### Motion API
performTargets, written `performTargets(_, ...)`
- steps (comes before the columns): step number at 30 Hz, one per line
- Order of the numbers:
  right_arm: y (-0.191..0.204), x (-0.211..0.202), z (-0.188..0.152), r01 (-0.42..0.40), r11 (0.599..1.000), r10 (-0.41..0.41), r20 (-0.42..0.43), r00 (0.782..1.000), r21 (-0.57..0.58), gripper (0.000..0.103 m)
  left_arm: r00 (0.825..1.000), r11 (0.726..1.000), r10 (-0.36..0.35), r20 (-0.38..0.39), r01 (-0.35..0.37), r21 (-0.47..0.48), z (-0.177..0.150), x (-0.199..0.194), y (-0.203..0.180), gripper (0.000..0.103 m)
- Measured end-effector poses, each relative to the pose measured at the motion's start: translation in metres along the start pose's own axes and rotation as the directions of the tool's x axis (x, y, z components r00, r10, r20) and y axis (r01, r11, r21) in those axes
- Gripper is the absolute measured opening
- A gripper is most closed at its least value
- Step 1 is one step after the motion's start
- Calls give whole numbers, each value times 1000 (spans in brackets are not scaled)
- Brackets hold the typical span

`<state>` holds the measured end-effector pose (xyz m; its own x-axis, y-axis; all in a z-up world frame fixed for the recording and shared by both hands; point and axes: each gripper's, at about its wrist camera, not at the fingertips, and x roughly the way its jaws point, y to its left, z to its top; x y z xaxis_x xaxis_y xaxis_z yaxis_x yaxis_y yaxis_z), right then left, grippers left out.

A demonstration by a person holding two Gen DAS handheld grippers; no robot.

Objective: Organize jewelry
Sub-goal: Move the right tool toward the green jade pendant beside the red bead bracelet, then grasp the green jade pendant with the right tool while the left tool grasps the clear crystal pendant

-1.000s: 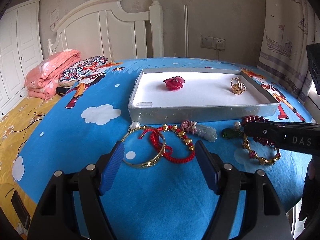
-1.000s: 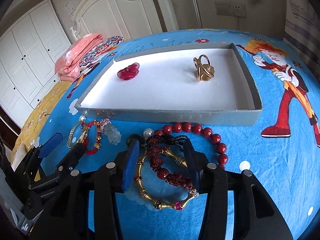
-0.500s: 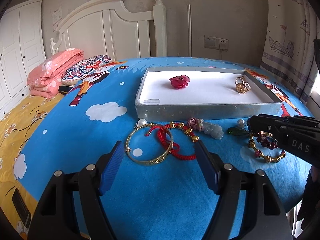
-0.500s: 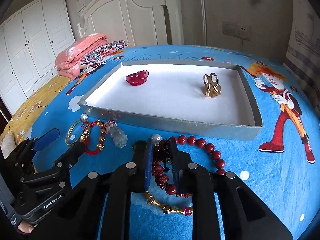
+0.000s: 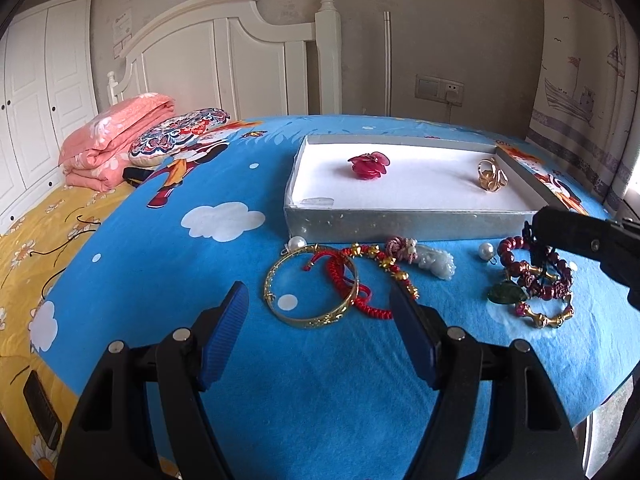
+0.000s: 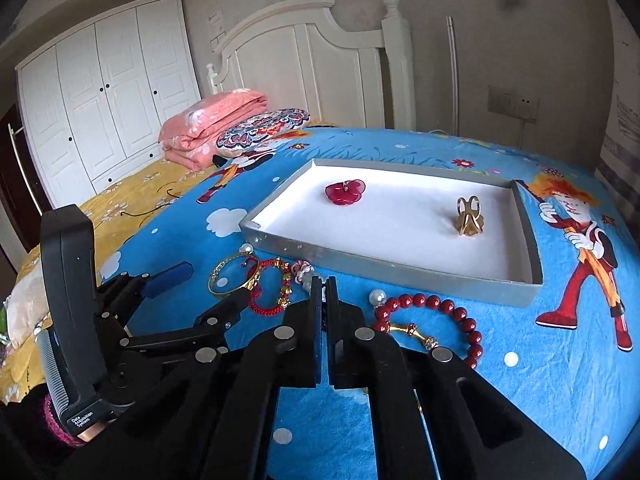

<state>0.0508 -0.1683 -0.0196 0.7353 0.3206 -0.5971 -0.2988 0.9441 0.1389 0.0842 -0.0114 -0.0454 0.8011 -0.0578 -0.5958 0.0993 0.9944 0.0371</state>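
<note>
A grey tray (image 5: 400, 222) with a white floor holds a red flower piece (image 5: 369, 164) and a gold ring (image 5: 491, 174). In front of it on the blue cloth lie a gold bangle (image 5: 310, 292), a red cord bracelet (image 5: 344, 276), a jade pendant (image 5: 436, 262) and two pearls. My left gripper (image 5: 320, 324) is open just short of the bangle. My right gripper (image 6: 323, 292) is shut on a dark red bead bracelet (image 5: 536, 270), lifting its near part. A gold bamboo bangle (image 5: 546, 314) and green stone (image 5: 505, 293) lie under it.
The cloth-covered surface (image 5: 180, 280) drops off at the near right edge. A folded pink quilt (image 5: 116, 140) and patterned pillow (image 5: 180, 136) lie at the far left. A white headboard (image 5: 224, 60) and wardrobe (image 6: 100, 92) stand behind.
My right gripper closed from open onto the dark red bead bracelet and rose with it. My left gripper drew back a little and stayed open.
</note>
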Motion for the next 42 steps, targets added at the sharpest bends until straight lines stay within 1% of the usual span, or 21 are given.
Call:
performTargets(3, 2, 14, -12, 44, 999, -45, -52, 998, -19, 6, 1000, 1000, 6, 1, -6, -5, -1, -1, 4, 71)
performTargets(5, 1, 17, -22, 36, 999, -37, -77, 996, -17, 11, 1000, 1000, 12, 0, -12, -6, -3, -2, 6, 71)
performTargets(6, 1, 19, -26, 34, 999, -35, -86, 996, -19, 17, 1000, 1000, 14, -2, -14, -8, -4, -2, 7, 71)
performTargets(7, 0, 19, -29, 31, 999, -33, -92, 995, -20, 25, 1000, 1000, 15, -5, -15, -12, -5, -1, 9, 71)
performTargets(8, 0, 20, -33, 31, 999, -32, -97, 995, -18, 29, 1000, 1000, 16, -10, -16, -16, -6, 0, 10, 71)
performTargets(9, -1, 19, -36, 25, 1000, -26, -88, 996, -18, 30, 1000, 1000, 16, -14, -16, -19, -7, 1, 11, 71)
performTargets(13, 1, 17, -41, 24, 999, -26, -85, 996, -21, 30, 1000, 1000, 14, -20, -14, -19, -7, 3, 11, 71)
performTargets(16, 4, 13, -47, -2, 1000, 0, -89, 996, -24, 30, 1000, 1000, 13, -19, -13, -15, -7, 2, 10, 71)
performTargets(20, 6, 10, -54, 31, 997, -38, -99, 994, -72, 30, 1000, 1000, 12, -22, -13, -16, -7, 2, 11, 71)
performTargets(23, -9, 8, -54, 26, 999, -28, -109, 994, -23, 30, 1000, 1000, 10, -20, -11, -11, -8, 0, 9, 71)
performTargets(26, -5, 7, -55, 22, 998, -29, -117, 993, -62, 30, 1000, 1000, 8, -20, -8, -5, -7, 0, 6, 71)
performTargets(28, 1, 6, -59, 0, 997, -10, -117, 993, -80, 30, 1000, 1000, 3, -24, -3, -4, -7, 1, 4, 71)
performTargets(30, 7, 6, -62, 15, 993, -28, -104, 994, -118, 30, 999, 1000, -1, -32, 1, -3, -7, 2, 1, 71)
performTargets(32, 7, 6, -62, 18, 992, -29, -93, 995, -123, 30, 999, 1000, -9, -42, 9, -3, -8, 3, -2, 71)
performTargets(33, 6, 7, -62, 16, 993, -26, -85, 996, -121, 29, 999, 1000, -12, -44, 12, -3, -8, 3, -3, 71)
performTargets(34, 5, 7, -63, 34, 991, -44, -71, 997, -131, 15, 999, 1000, -15, -46, 14, -5, -8, 3, -4, 71)
performTargets(35, 4, 6, -64, 70, 987, -79, -53, 996, -144, 10, 999, 1000, -18, -49, 18, -9, -7, 4, -5, 71)
performTargets(37, -1, 3, -66, 59, 990, -65, -42, 997, -128, 9, 998, 999, -32, -58, 30, -28, -5, 5, -5, 71)
performTargets(40, -11, -4, -67, 74, 994, -76, -15, 997, -84, 9, 996, 997, -52, -74, 48, -56, 1, 10, -10, 71)
performTargets(42, -17, -7, -67, 75, 996, -75, -2, 997, -56, 9, 996, 996, -49, -81, 43, -72, 7, 14, -16, 71)
